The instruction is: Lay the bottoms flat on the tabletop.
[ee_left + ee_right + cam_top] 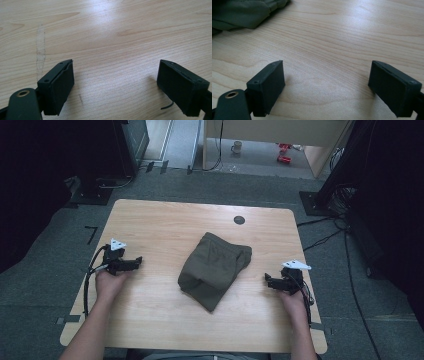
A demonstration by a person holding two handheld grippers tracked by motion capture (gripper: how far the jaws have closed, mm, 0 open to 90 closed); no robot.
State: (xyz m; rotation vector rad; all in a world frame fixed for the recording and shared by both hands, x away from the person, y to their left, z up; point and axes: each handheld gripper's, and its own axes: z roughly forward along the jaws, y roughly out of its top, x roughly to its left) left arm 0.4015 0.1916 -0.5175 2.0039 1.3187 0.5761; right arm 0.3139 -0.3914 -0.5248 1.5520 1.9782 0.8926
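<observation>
Jaws wide apart on both sides, holding nothing. Left gripper (131, 264) low over bare wood near the left edge of the table (150, 220), pointing in toward the middle. Right gripper (272, 282) near the right edge, pointing in too. Green folded cloth (214, 268) lying flat in the middle of the table, between both grippers, well apart from each. Small black round spot (239, 219) behind the cloth.
</observation>
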